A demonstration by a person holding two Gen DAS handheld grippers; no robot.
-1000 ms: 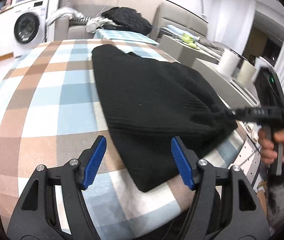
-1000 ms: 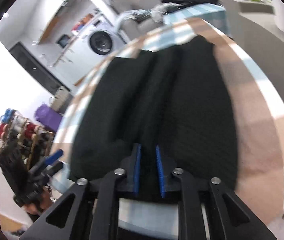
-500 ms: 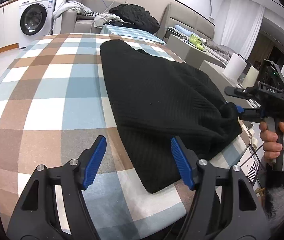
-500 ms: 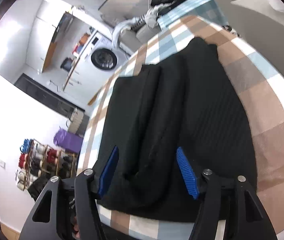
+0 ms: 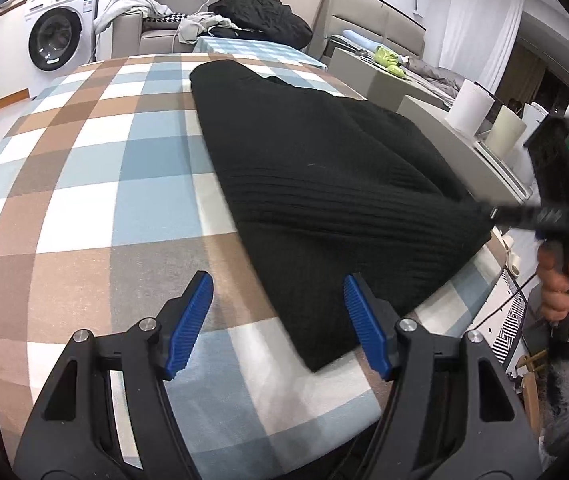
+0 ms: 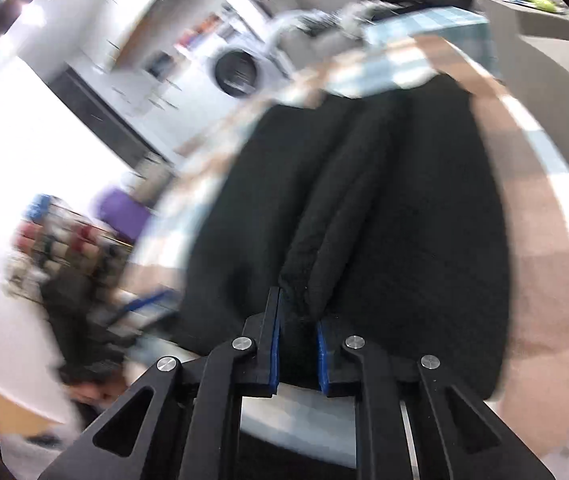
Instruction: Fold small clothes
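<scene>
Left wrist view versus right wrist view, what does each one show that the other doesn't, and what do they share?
Only the left wrist view shows the left tool open above the checked tablecloth, plus the hand gripping the right tool and the paper roll. Only the right wrist view shows the right tool, whose blue pads have just closed, pinching a fold of the black sweater. Both show the sweater, the tablecloth and the washing machine.

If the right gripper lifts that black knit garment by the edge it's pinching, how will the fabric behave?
The black knit garment would probably droop: it already bunches into a soft ridge at the right gripper. Its ribbed knit looks thick, so likely somewhat weighty. Most of it lies on the checked tablecloth, so it may drag.
</scene>
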